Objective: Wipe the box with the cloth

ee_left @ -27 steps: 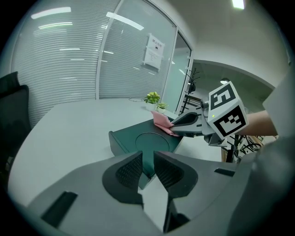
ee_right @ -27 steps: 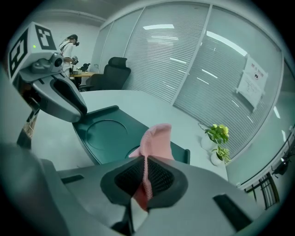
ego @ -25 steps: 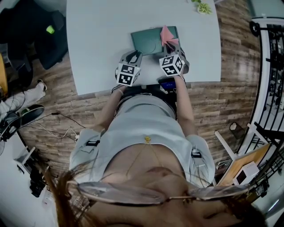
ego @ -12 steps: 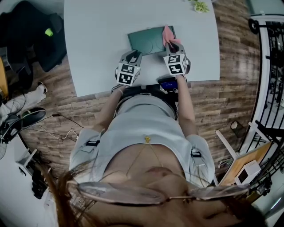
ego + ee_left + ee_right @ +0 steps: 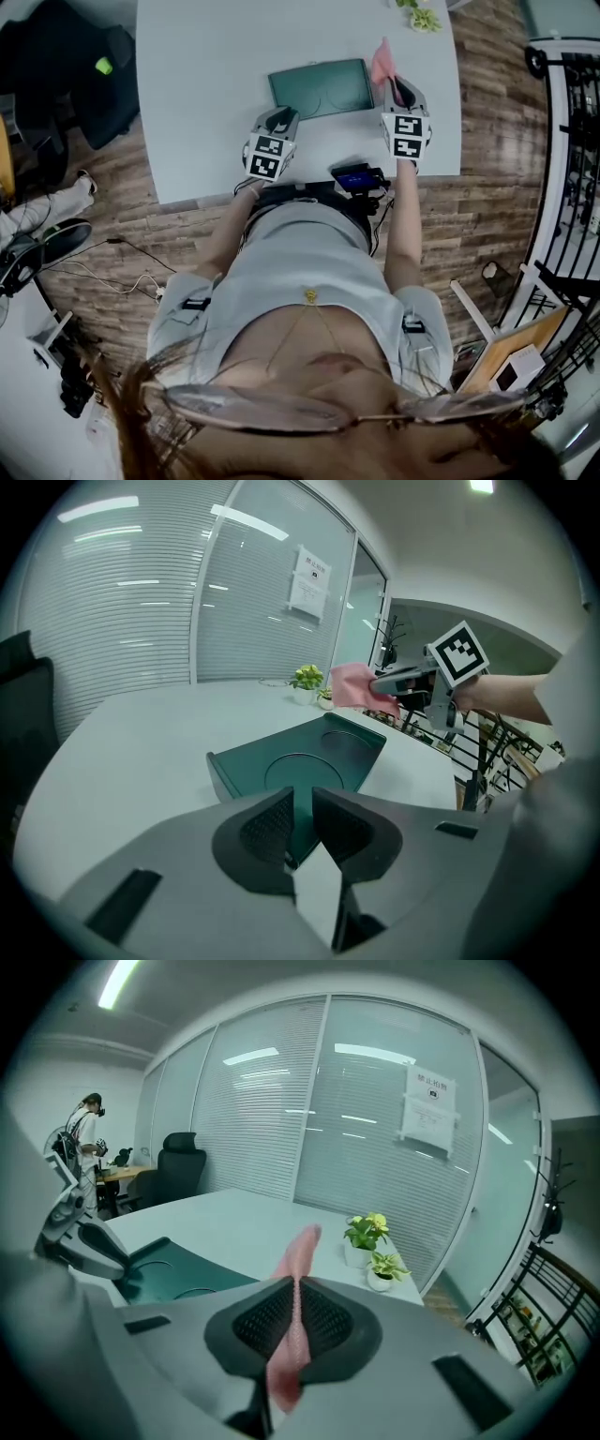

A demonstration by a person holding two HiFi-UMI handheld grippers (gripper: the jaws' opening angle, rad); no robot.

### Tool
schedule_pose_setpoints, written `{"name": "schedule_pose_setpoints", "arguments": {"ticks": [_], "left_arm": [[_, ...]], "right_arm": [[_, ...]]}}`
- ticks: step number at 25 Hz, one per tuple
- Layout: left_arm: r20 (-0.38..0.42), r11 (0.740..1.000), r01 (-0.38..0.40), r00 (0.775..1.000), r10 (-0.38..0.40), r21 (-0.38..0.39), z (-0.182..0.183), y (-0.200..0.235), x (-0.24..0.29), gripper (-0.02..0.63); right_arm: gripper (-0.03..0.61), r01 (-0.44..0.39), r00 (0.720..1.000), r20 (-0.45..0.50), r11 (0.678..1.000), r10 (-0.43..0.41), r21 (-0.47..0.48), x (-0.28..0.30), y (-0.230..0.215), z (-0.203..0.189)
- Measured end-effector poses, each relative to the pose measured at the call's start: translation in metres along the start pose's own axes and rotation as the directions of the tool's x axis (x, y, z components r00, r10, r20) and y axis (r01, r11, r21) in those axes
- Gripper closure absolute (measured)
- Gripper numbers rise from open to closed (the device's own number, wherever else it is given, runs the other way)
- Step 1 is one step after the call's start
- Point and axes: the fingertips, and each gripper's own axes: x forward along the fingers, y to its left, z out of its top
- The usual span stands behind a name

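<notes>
Box (image 5: 322,89): dark green, flat, with round recesses in its top, lying on the pale table (image 5: 206,84) near the front edge, at 12 o'clock from the person. Cloth (image 5: 382,61): pink, sticking out past the box's 2 o'clock corner, raised above the tabletop and not touching the box. Right gripper (image 5: 397,86): clamping the cloth between closed jaws, at 3 o'clock of the box. Left gripper (image 5: 279,119): pointing at the box's 7 o'clock corner, its jaws standing a narrow slit apart and gripping nothing. Small potted plants (image 5: 424,15): sitting at the table's 1 o'clock edge.
</notes>
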Motion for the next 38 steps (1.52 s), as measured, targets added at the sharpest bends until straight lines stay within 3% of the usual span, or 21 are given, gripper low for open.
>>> {"name": "schedule_pose_setpoints", "arguments": {"ticks": [5,12,23,32,38], "left_arm": [[0.022,0.999,-0.011,1.0,0.012,-0.043,0.002,0.002,-0.001,0.538],[0.032,0.996,-0.013,0.999,0.016,-0.087,0.005,0.005,-0.003,0.538],[0.046,0.994,-0.003,0.999,0.008,-0.109,0.004,0.007,-0.003,0.538],[0.046,0.995,0.005,0.999,0.0,-0.102,0.003,0.007,-0.006,0.538],[0.046,0.995,0.012,0.999,-0.008,-0.096,0.004,0.01,-0.003,0.538]], "right_arm": [[0.552,0.003,0.998,-0.058,1.0,-0.004,-0.027,0.022,-0.018,-0.019],[0.552,-0.112,0.983,-0.155,0.989,0.095,-0.101,0.06,0.005,-0.048],[0.552,-0.225,0.962,-0.185,0.966,0.199,-0.13,0.081,0.027,-0.051],[0.552,-0.236,0.957,-0.218,0.952,0.192,-0.197,0.057,0.034,-0.066],[0.552,-0.227,0.956,-0.232,0.955,0.181,-0.19,0.04,0.039,-0.077]]}}
